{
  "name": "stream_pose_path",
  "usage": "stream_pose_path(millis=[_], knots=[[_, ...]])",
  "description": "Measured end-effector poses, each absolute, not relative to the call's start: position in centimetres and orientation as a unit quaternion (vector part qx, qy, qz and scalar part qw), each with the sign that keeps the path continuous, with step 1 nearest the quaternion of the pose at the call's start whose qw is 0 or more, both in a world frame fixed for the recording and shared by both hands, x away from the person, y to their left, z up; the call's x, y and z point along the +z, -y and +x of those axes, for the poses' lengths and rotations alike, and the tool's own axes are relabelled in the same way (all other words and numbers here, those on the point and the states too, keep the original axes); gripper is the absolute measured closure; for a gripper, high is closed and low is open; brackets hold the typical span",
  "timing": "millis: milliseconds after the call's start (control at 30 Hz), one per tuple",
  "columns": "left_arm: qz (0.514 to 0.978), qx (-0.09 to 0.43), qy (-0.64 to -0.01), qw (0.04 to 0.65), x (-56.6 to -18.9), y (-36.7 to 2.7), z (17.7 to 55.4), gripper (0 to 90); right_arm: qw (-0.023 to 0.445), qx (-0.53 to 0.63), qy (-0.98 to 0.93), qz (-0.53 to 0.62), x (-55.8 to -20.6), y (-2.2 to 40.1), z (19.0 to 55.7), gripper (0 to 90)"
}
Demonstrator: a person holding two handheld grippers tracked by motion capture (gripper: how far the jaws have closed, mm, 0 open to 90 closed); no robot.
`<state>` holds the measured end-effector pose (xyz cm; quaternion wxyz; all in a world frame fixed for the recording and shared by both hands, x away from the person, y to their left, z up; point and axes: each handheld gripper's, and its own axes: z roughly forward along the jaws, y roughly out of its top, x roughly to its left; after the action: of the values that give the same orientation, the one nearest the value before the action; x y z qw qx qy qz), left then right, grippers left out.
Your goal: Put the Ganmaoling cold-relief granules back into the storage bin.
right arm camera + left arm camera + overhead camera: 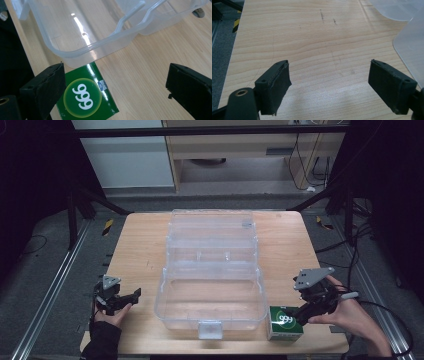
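Right claw [113, 90] spread wide over green box [86, 96] just beside clear bin [211, 285]; left claw [329, 85] spread above bare tabletop [312, 45].

We found the open storage case [212, 270] at the middle of the bench [135, 245]. The small box [284, 323] stood just right of its near corner, beside the right claw [300, 312]. The left claw [131, 296] lay left of the case, well apart.
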<state>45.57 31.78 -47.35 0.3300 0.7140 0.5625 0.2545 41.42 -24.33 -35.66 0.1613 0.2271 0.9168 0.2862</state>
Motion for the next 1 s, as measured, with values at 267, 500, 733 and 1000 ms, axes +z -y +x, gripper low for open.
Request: stream_pose_path(millis=[267,500,733,1000], knots=[[0.714,0.254,-0.562,0.330,-47.4,-31.8,45.6,16.8,0.138,0.262,-0.932,0.209,-36.5,24.1,41.1,3.0],[0.714,0.255,-0.562,0.330,-47.4,-31.8,45.6,16.8,0.119,0.242,-0.943,0.196,-37.4,23.9,40.8,2.5],[0.714,0.255,-0.562,0.330,-47.3,-31.8,45.6,16.8,0.104,0.221,-0.952,0.183,-38.2,23.6,40.4,2.0],[0.715,0.255,-0.562,0.330,-47.3,-31.8,45.6,16.8,0.098,0.207,-0.958,0.174,-39.1,23.3,40.3,1.7]])
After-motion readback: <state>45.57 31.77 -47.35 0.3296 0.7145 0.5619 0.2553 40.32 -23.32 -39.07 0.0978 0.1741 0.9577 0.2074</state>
